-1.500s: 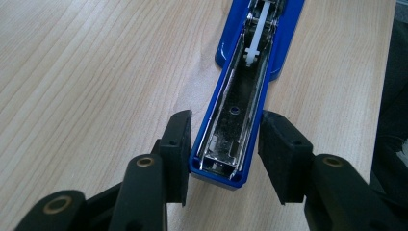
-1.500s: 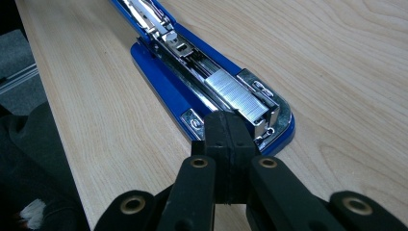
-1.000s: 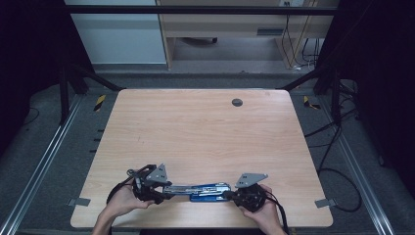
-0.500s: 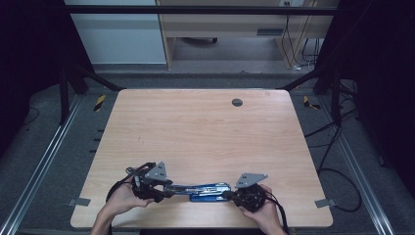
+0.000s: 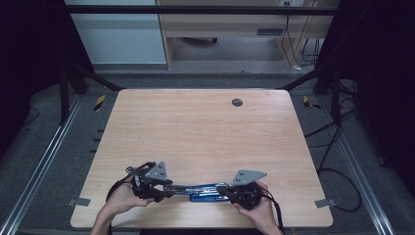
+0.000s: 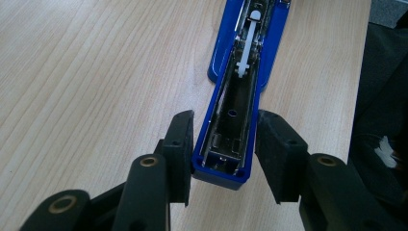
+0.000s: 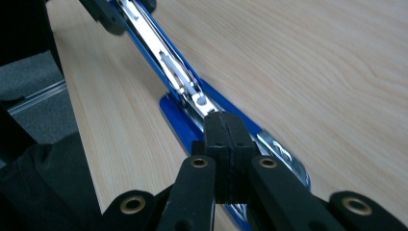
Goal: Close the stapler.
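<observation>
Your hands: at the bottom centre of the high view, your left gripper (image 5: pixel 164 188) sits left of your right gripper (image 5: pixel 230 192), both low over the near edge of the tabletop (image 5: pixel 205 132).
Stapler: a blue stapler (image 5: pixel 205 189) lies swung open between the two grippers, near the bottom centre of the frame, running left to right.
Left fingers: in the left gripper view, the left gripper (image 6: pixel 223 139) stands part-way apart, one finger on each side of the blue end of the stapler (image 6: pixel 231 130). The left finger touches the blue wall; whether the right one presses I cannot tell.
Right fingers: in the right gripper view, the right gripper (image 7: pixel 225 126) is fully together, nothing between the fingers, tips resting over the stapler (image 7: pixel 192 106) at its hinge.
Doing it well: keep the right tip pressing down so the base stays flat, and square the left fingers evenly before you squeeze.
Far end: a small dark round fitting (image 5: pixel 237 102) sits in the upper tabletop, well apart from the work.
</observation>
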`<state>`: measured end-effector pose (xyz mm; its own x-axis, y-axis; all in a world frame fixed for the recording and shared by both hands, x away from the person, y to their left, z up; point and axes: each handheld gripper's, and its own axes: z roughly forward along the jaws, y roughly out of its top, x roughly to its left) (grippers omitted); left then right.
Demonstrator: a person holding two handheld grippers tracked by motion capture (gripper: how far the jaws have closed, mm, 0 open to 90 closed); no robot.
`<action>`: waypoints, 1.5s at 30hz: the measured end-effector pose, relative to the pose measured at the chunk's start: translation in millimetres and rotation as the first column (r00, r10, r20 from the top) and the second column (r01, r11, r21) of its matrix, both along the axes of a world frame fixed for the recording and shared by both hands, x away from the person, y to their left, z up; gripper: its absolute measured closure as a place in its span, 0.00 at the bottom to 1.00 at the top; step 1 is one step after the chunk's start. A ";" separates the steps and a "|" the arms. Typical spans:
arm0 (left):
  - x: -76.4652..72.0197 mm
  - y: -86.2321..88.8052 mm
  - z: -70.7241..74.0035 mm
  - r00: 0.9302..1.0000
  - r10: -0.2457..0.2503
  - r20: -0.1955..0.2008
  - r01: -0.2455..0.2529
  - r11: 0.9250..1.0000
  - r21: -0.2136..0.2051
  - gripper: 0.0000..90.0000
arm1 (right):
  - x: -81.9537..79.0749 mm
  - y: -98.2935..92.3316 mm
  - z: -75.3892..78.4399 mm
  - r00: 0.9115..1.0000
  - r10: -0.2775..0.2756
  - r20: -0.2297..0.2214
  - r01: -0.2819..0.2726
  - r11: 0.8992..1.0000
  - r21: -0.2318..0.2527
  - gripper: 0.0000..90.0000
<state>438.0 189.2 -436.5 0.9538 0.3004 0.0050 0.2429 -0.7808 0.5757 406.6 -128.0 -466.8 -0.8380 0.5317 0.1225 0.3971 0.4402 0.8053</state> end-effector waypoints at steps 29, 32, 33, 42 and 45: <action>0.0 -3.3 6.0 1.000 -0.005 0.006 0.005 1.000 0.012 0.66 | 16.6 89.6 0.8 0.998 0.062 0.013 -0.062 0.997 0.054 1.00; 0.0 -3.0 6.0 1.000 -0.005 0.005 0.004 1.000 0.012 0.66 | 17.3 92.9 -0.6 0.998 0.061 0.008 -0.061 0.997 0.054 1.00; 0.2 -3.0 6.0 1.000 -0.006 0.003 0.006 1.000 0.011 0.66 | 17.5 93.4 -1.2 0.998 0.063 0.008 -0.064 0.997 0.051 1.00; 0.5 -2.3 5.6 1.000 0.002 0.005 -0.002 1.000 0.002 0.65 | 16.9 97.0 -4.0 0.998 0.069 0.011 -0.070 0.997 0.041 1.00; 0.5 -0.9 5.7 1.000 0.005 0.004 -0.005 1.000 -0.015 0.65 | 17.3 97.0 -4.2 0.997 0.070 0.013 -0.070 0.997 0.043 1.00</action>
<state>438.5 188.3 -430.7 0.9522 0.3054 0.0046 0.2444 -0.7707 0.5885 423.8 -31.0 -471.0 -0.8744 0.4660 0.1350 0.3575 0.4308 0.8286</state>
